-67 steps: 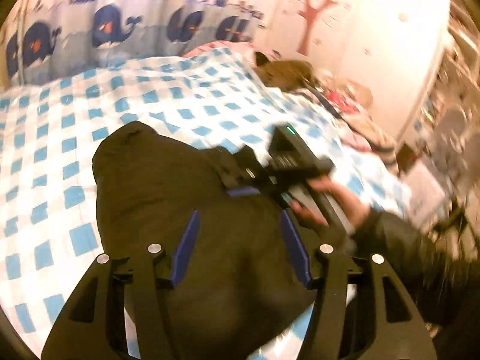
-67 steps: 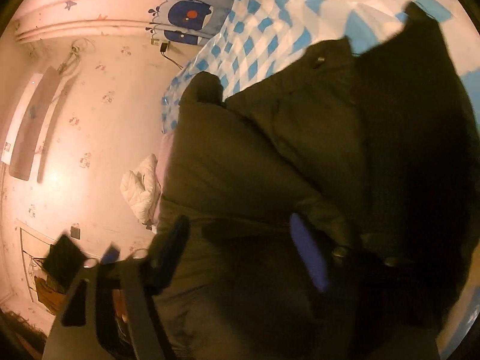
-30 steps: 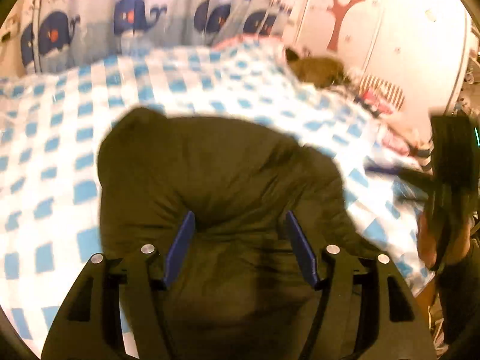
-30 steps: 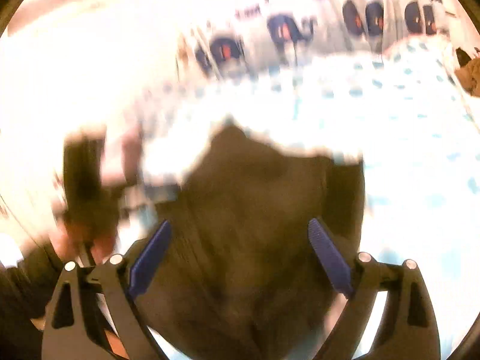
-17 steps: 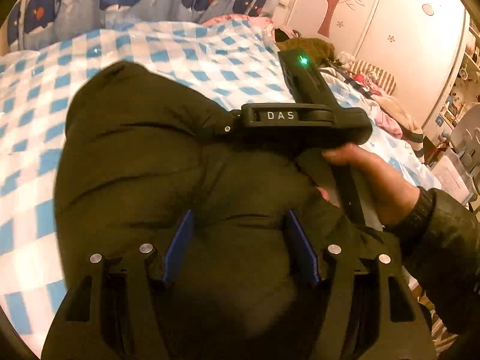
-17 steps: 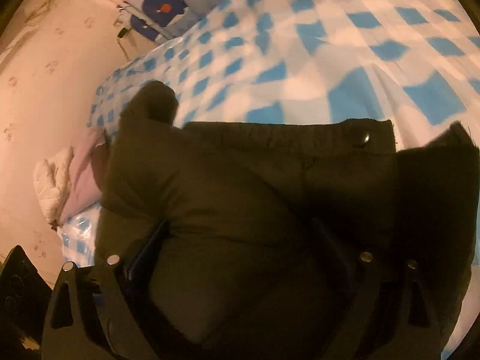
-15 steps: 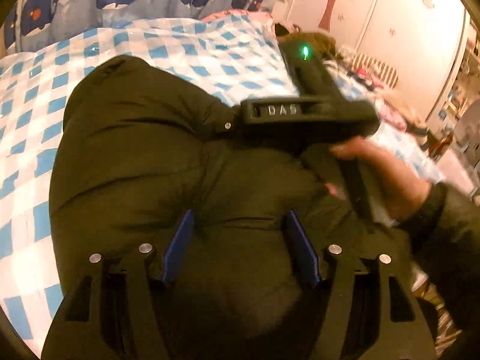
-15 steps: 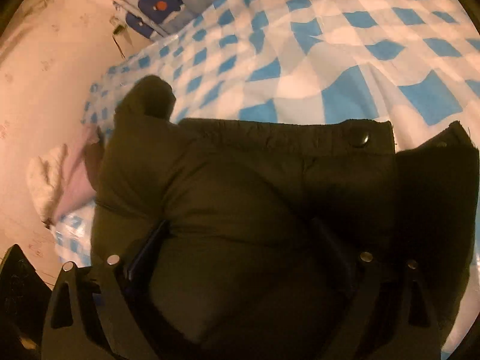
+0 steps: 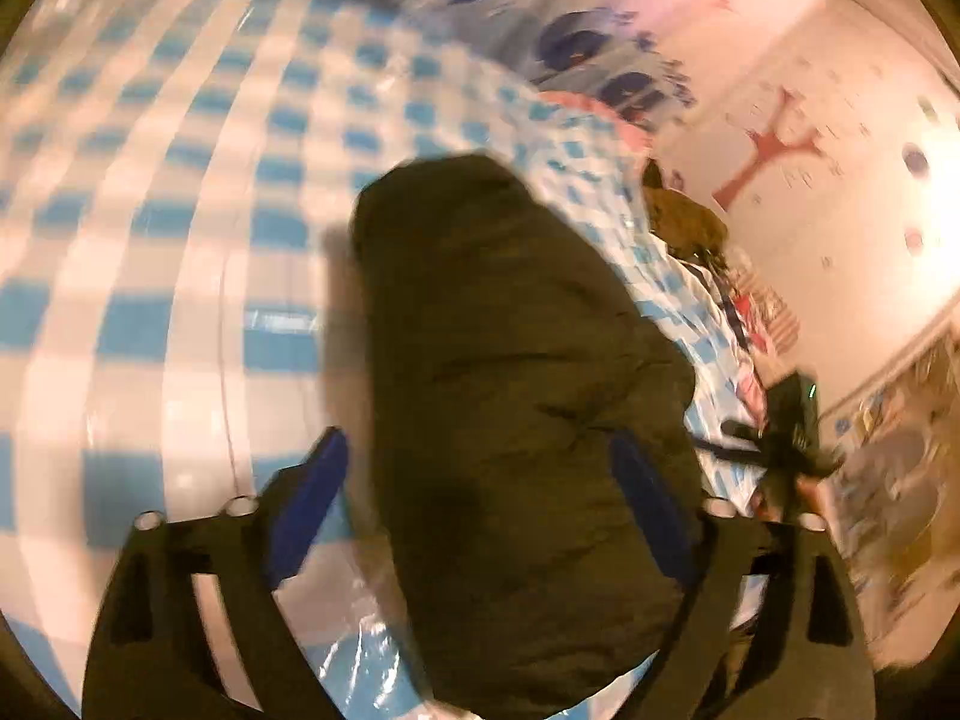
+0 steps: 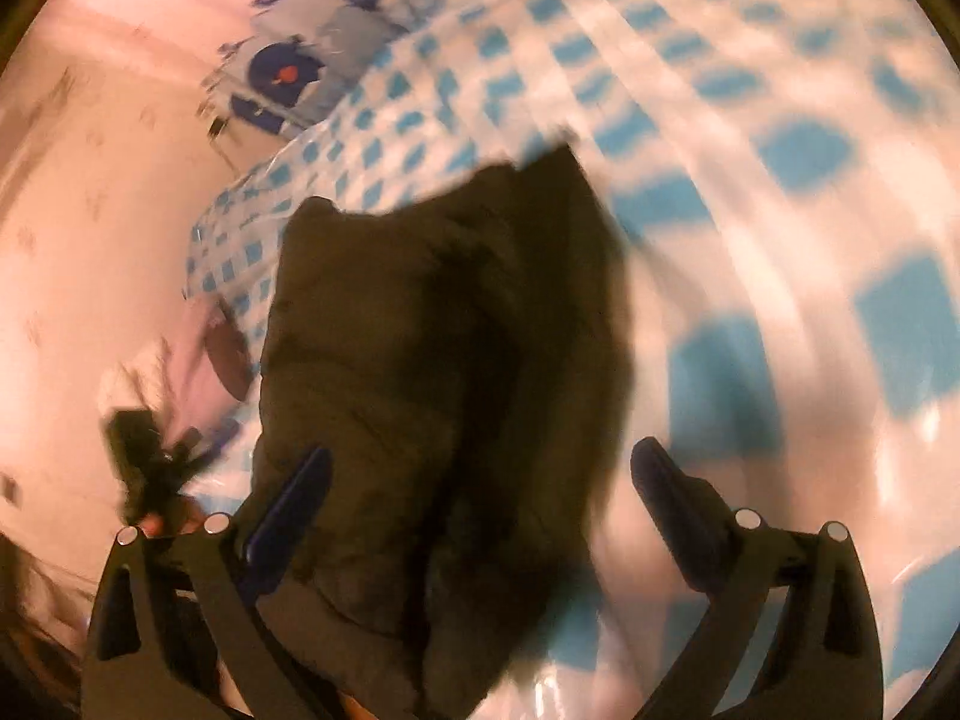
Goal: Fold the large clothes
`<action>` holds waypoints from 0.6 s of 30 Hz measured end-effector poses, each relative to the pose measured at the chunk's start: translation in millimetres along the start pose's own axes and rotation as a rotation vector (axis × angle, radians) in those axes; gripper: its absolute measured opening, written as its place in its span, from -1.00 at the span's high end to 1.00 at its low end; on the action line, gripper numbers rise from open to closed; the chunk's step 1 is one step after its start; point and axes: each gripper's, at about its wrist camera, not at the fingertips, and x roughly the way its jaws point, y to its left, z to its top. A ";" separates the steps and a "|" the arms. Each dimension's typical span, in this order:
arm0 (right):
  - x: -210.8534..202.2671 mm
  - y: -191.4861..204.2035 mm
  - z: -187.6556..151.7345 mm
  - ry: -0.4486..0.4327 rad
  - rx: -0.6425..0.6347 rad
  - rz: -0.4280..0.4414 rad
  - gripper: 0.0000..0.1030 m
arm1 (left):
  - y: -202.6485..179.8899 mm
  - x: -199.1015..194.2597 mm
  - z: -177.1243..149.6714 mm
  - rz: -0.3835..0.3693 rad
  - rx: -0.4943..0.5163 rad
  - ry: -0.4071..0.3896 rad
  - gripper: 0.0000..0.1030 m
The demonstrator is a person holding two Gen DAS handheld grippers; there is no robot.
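Note:
A dark olive padded jacket (image 9: 516,396) lies folded into a narrow bundle on the blue-and-white checked bed cover (image 9: 180,228). My left gripper (image 9: 480,480) is open and empty, its blue pads either side of the bundle's near end, above it. In the right wrist view the same jacket (image 10: 432,372) lies below my right gripper (image 10: 480,498), which is open wide and empty. The right gripper also shows small at the right of the left wrist view (image 9: 786,432). Both views are motion-blurred.
Whale-print curtains (image 9: 576,48) hang behind the bed. A wall with a red tree decal (image 9: 774,150) and a pile of clothes (image 9: 690,222) are at the right. The bed's edge and pink wall (image 10: 90,210) are at the left of the right wrist view.
Both grippers have pulled back from the jacket and apart. The right gripper, which lay across the bundle in front of my left camera, is now off to the right.

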 end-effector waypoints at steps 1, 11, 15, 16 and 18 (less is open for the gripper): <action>5.6 -6.7 -1.4 0.016 0.029 0.012 -0.86 | 5.3 5.9 -2.6 -0.010 -0.025 0.015 -0.69; 59.1 -12.7 -8.0 0.175 0.099 0.228 -0.86 | 36.1 75.9 -11.4 -0.117 -0.179 0.116 -0.70; 65.1 0.2 -10.1 0.233 0.055 0.360 -0.87 | 33.6 99.1 -12.9 -0.162 -0.191 0.179 -0.79; 68.8 0.7 -9.8 0.239 0.040 0.314 -0.87 | 31.9 103.4 -14.1 -0.177 -0.195 0.188 -0.79; 78.7 -4.2 -8.5 0.242 0.061 0.302 -0.89 | 20.6 106.9 -14.4 -0.167 -0.153 0.184 -0.66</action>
